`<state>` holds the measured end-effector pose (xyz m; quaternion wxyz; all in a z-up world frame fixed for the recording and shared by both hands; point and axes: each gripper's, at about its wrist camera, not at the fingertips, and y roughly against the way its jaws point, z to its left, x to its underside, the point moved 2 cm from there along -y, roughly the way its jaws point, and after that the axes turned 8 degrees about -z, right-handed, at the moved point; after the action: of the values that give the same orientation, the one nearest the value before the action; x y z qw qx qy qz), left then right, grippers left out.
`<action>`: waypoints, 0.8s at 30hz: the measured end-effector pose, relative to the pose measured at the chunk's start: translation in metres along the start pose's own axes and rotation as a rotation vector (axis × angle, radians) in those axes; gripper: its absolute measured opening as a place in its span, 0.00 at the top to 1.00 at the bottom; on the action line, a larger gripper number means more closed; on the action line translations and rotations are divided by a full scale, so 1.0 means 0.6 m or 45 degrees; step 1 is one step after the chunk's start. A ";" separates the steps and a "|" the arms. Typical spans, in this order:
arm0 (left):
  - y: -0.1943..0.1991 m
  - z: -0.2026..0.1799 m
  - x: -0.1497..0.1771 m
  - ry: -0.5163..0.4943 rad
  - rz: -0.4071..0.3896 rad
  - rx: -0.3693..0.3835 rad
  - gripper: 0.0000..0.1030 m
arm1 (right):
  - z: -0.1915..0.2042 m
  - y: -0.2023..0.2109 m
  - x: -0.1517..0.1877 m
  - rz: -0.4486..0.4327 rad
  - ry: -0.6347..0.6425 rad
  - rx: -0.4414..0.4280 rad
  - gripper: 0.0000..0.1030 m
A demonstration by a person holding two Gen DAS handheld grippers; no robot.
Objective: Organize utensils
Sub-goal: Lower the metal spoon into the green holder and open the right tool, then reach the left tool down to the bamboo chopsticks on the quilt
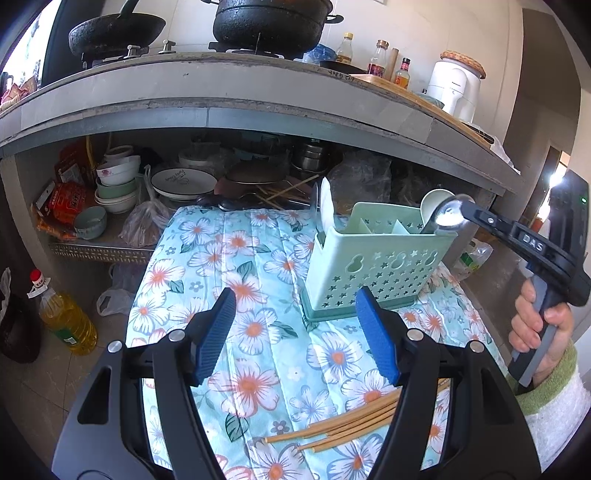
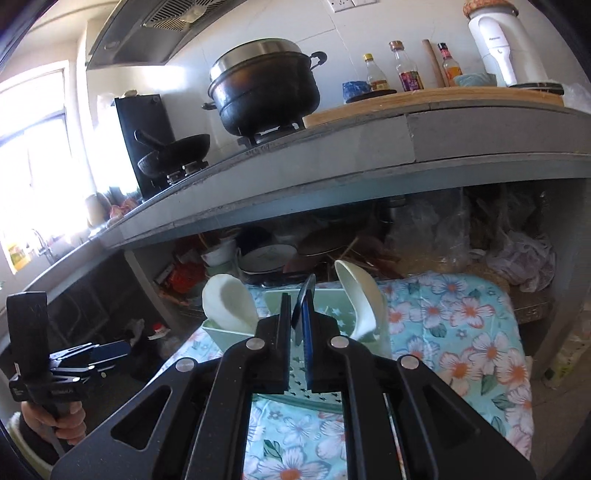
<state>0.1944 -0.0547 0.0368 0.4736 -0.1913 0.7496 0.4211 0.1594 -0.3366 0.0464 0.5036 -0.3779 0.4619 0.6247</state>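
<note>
A mint-green perforated utensil holder (image 1: 373, 266) stands on a floral cloth (image 1: 229, 258) and holds two white spoons (image 1: 327, 206) (image 1: 434, 203). My right gripper (image 1: 463, 208) hovers over the holder's right end, shut on a metal spoon (image 1: 448, 218) whose handle dips into the holder. In the right wrist view that spoon (image 2: 301, 306) stands on edge between the narrow jaws of my right gripper (image 2: 295, 299). My left gripper (image 1: 295, 295) is open and empty above the cloth, in front of the holder. Several wooden chopsticks (image 1: 351, 424) lie under its right finger.
A grey counter (image 1: 258, 96) overhangs the far side of the table and carries a black pot (image 1: 269, 22), a wok (image 1: 114, 33) and bottles. The shelf below holds bowls (image 1: 118, 184) and plates. An oil bottle (image 1: 66, 317) stands on the floor at left.
</note>
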 end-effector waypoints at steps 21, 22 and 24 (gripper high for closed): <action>0.030 -0.033 0.043 0.043 0.074 0.017 0.36 | -0.034 0.177 0.048 -0.004 -0.098 0.121 0.65; 0.033 -0.039 0.051 0.045 0.088 0.021 0.36 | -0.033 0.185 0.060 0.024 -0.106 0.126 0.61; 0.039 -0.052 0.070 0.048 0.115 0.035 0.36 | -0.029 0.202 0.092 0.097 -0.117 0.162 0.56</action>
<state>0.1410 -0.0619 0.0168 0.4424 -0.1586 0.7720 0.4279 0.0296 -0.3458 0.0133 0.5230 -0.2983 0.4911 0.6295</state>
